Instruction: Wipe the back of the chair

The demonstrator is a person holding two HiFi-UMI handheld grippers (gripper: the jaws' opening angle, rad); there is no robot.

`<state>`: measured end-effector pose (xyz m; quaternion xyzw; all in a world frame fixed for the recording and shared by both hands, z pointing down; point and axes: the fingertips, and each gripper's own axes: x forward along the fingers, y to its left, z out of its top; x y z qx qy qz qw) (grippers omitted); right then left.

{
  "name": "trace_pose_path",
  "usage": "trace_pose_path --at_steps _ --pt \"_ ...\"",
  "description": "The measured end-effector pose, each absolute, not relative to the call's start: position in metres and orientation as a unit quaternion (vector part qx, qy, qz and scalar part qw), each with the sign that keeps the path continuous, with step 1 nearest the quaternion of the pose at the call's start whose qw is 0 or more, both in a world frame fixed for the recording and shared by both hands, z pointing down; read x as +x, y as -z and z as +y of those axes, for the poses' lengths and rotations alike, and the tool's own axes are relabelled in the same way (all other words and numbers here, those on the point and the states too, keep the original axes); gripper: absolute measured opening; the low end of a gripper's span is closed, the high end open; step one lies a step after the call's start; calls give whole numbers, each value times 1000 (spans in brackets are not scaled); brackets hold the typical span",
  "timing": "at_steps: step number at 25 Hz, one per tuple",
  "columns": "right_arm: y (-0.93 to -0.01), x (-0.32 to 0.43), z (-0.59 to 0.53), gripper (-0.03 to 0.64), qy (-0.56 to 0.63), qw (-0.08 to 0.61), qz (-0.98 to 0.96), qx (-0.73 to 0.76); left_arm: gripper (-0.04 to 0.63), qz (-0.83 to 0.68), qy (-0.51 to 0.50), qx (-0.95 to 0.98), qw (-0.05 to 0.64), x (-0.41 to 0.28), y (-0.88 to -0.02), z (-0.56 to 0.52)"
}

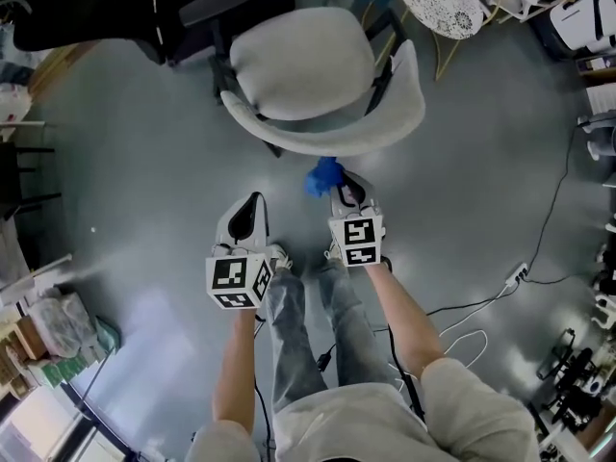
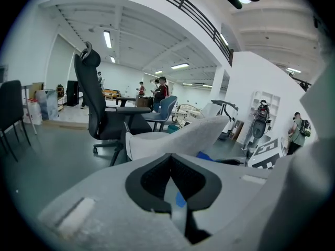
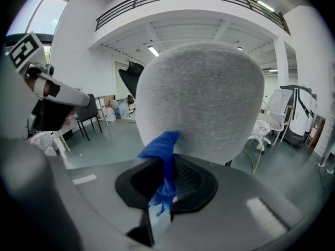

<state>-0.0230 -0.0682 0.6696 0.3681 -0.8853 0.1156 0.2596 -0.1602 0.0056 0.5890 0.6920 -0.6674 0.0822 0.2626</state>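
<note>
The chair stands just ahead of me, with a light grey seat [image 1: 298,61] and a curved grey backrest [image 1: 327,138]. My right gripper [image 1: 339,187] is shut on a blue cloth [image 1: 324,176], which sits right at the rear face of the backrest. In the right gripper view the backrest [image 3: 209,98] fills the middle, and the cloth [image 3: 163,150] sticks up from the shut jaws against it. My left gripper [image 1: 255,202] hangs to the left, a little short of the backrest, shut on nothing. Its own view shows the backrest edge [image 2: 193,135] and the cloth [image 2: 204,156].
A black office chair [image 1: 115,8] stands at the back left and a white lace-patterned table [image 1: 441,0] at the back right. A power strip [image 1: 518,274] and cables lie on the floor to the right. Shelving lines the left edge. Several people stand far off [image 2: 157,90].
</note>
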Motion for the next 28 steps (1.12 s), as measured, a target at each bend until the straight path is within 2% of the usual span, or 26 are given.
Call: trace_pose_path --at_steps 9,28 --pt "-708 -84 -55 38 -134 282 -890 333 5 -682 -85 675 267 -186 -592 26" --pt "-709 -46 -108 39 -126 281 -877 368 5 -668 -95 689 266 -166 -595 3"
